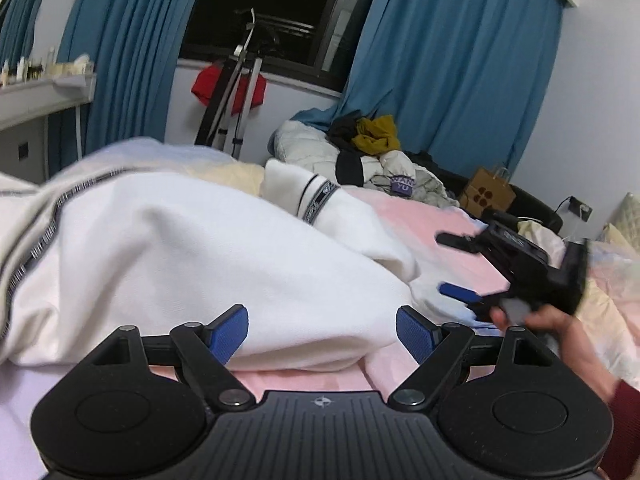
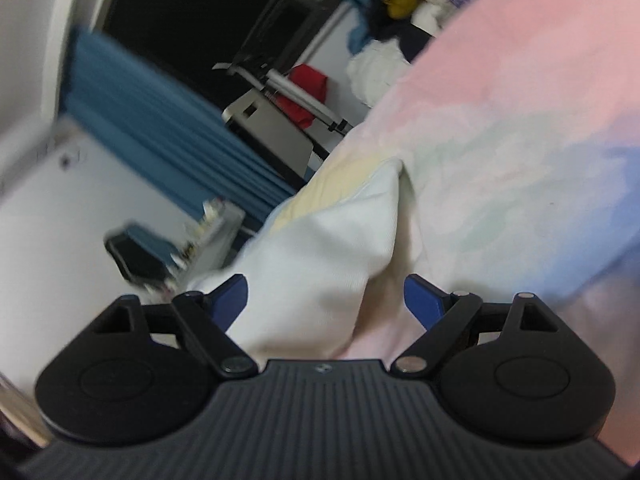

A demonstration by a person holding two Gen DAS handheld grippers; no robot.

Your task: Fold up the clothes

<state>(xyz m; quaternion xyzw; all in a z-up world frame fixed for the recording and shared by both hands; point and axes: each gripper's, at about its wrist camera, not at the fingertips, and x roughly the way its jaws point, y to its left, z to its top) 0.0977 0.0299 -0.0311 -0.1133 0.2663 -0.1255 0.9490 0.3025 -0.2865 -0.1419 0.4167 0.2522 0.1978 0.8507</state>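
Observation:
A white garment [image 1: 180, 248] with dark patterned trim lies bunched on the pink bedsheet [image 1: 440, 236]. My left gripper [image 1: 322, 334] is open at its near edge, with cloth between the blue pads but not clamped. My right gripper [image 1: 456, 266] shows in the left wrist view at the right, open, tilted, held by a hand just off the garment's right corner. In the right wrist view my right gripper [image 2: 326, 302] is open with a white fold of the garment [image 2: 320, 264] between its spread jaws. That view is tilted and blurred.
A pile of other clothes [image 1: 360, 152] sits at the far end of the bed, with a brown paper bag [image 1: 486, 194] beside it. Blue curtains [image 1: 452, 64], a dark window, a tripod stand [image 1: 236, 96] with a red cloth and a white shelf [image 1: 40, 96] stand behind.

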